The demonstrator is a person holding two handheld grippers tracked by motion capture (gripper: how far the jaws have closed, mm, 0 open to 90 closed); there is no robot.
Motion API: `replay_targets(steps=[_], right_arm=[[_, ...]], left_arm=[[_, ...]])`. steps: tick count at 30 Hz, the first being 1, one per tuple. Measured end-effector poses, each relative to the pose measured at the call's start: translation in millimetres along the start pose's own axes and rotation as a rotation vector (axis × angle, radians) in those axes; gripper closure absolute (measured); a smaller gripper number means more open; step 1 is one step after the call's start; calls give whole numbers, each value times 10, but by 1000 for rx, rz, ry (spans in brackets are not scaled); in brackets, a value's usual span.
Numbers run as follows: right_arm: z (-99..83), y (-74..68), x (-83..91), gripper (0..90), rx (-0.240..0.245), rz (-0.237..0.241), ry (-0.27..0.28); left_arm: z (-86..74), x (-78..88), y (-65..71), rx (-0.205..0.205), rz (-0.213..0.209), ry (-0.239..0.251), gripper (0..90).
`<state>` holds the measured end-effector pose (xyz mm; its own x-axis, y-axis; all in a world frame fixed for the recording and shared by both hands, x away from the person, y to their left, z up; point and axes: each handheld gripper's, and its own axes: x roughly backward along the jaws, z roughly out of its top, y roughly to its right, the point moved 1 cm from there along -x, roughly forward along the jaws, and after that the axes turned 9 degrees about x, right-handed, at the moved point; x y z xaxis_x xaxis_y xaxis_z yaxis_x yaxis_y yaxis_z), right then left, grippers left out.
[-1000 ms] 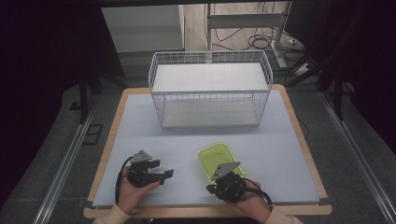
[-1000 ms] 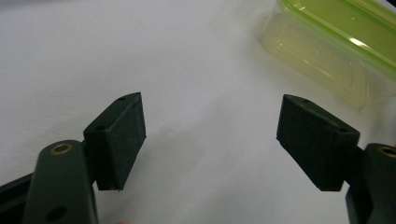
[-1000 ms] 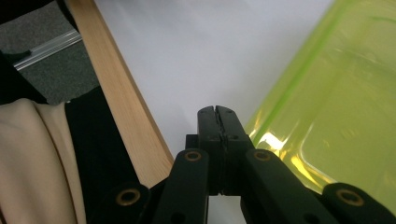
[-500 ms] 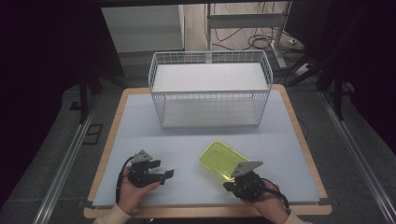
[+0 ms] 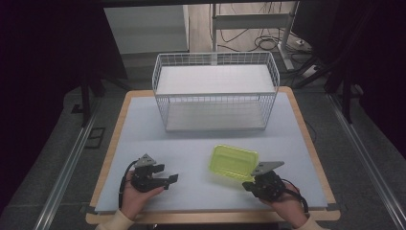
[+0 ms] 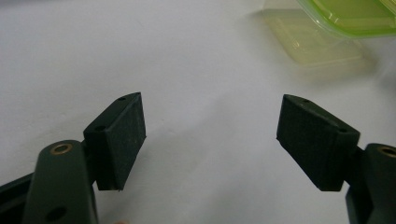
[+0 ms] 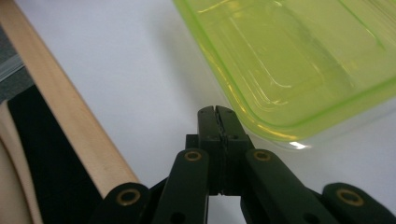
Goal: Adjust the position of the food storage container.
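Table [image 5: 143, 124] top was seen as smooth matt pale sheet w/ a light wood edge, grain visible in right gripper view. Basket [image 5: 215, 96] was made of thin white-coated metal wire, w/ flat white matt panels on its shelf and base. Container [image 5: 233, 162] was noted as translucent yellow-green plastic, glossy, smooth, w/ moulded ridges and highlights along the rim. Left gripper [image 6: 210, 140] was built of dark matt plastic or metal (couldn't be told), pads dull and rubbery-looking, brass-coloured rivets at the joints. Right gripper [image 7: 217, 112] was finished the same: matt black, brass-toned pivots. Surrounding floor was seen as grey, rough-textured.
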<state>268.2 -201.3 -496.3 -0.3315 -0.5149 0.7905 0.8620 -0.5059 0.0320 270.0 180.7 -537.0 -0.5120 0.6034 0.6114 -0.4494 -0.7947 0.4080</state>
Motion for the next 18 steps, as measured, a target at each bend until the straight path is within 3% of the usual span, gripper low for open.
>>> replay_targets(steps=[9,18], right_arm=[[-55,166,13,900,-38,-36,6],[-98,238,14,900,-65,-61,6]], left_arm=[[0,8,1,4,2,4,237],[2,9,7,-3,1,5,238]])
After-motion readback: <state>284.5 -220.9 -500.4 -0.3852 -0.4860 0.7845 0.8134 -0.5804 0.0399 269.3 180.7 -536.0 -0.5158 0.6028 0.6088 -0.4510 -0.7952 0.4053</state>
